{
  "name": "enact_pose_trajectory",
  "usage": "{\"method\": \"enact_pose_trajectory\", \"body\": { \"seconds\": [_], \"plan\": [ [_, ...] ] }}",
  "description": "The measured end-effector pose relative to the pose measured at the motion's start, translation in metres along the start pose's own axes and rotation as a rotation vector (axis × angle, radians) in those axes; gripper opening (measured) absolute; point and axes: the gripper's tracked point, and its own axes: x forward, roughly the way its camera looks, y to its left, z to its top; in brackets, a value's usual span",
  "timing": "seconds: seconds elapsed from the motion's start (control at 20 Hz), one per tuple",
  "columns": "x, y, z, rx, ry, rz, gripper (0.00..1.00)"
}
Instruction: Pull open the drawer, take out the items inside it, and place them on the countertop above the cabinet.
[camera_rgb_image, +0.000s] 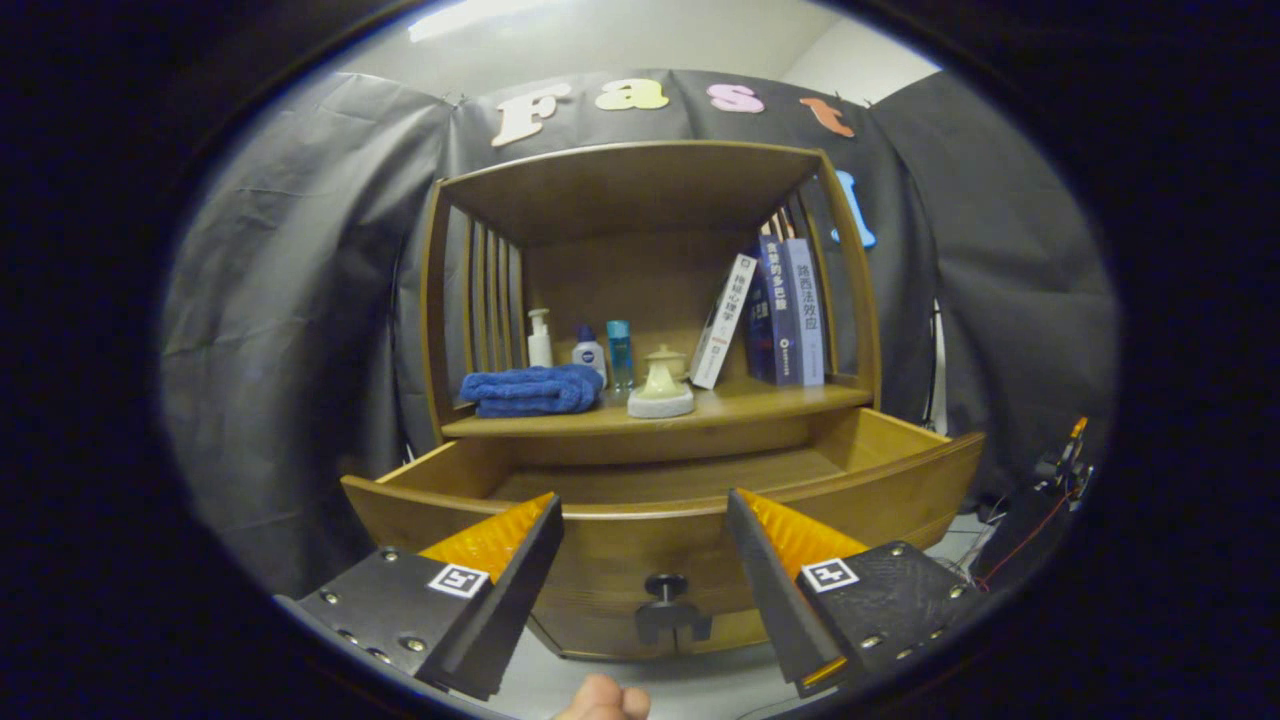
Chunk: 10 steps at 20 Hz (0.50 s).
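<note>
The wooden drawer (660, 520) sits in the lower middle of the frame, pulled out toward the camera, its long axis running left to right and its curved front facing the gripper (645, 530). It is warm brown wood; the visible part of its floor looks bare. A dark knob (667, 590) sits on the front panel, low at centre.

On the countertop (760, 400) above, from left to right: a folded blue towel (535, 390), a white pump bottle (540, 340), a small white bottle (589, 352), a clear blue bottle (620, 352), a pale ceramic jar (662, 383) and leaning books (770, 315).

The gripper's fingers are spread wide, gripping nothing, just before the drawer front on either side of the knob.
</note>
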Motion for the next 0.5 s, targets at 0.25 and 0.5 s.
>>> {"method": "enact_pose_trajectory", "body": {
  "seconds": [0.25, 0.5],
  "plan": [
    [0.0064, 0.0019, -0.0077, 0.005, 0.000, 0.010, 0.98],
    [0.0115, 0.0011, -0.0087, 0.006, -0.009, -0.001, 0.97]
  ]
}}
